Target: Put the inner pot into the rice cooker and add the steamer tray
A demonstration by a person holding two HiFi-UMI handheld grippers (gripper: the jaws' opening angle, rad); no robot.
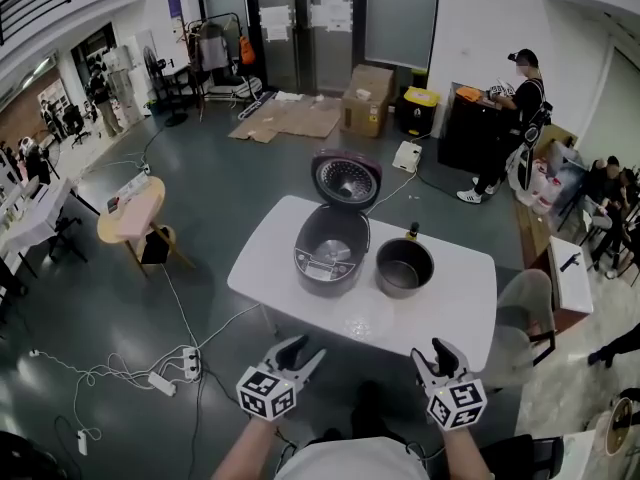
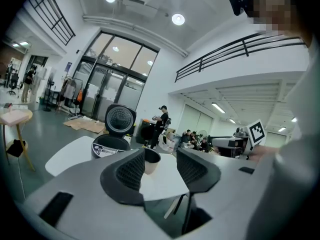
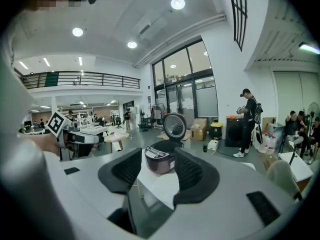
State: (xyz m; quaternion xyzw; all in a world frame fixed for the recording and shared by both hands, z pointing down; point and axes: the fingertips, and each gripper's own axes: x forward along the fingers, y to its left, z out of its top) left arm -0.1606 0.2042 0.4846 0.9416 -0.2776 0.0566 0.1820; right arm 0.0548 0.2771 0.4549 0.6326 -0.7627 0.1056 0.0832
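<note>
Hovering wide open and empty at lower centre, left gripper (image 1: 308, 348) and right gripper (image 1: 432, 354); best to grip opposite rims of the inner pot (image 1: 404, 267), keeping it level.

The person wears a pale, whitish top (image 1: 350, 461) that leaves the forearms uncovered, and a small dark camera (image 2: 236, 4) sits on the head. The left gripper (image 1: 303, 352) and right gripper (image 1: 433, 354) have smooth light-grey bodies and rounded black jaws, whose pads (image 2: 131, 170) are finely ribbed. Each carries a cube (image 1: 266, 392) faced with black-and-white square markers.
</note>
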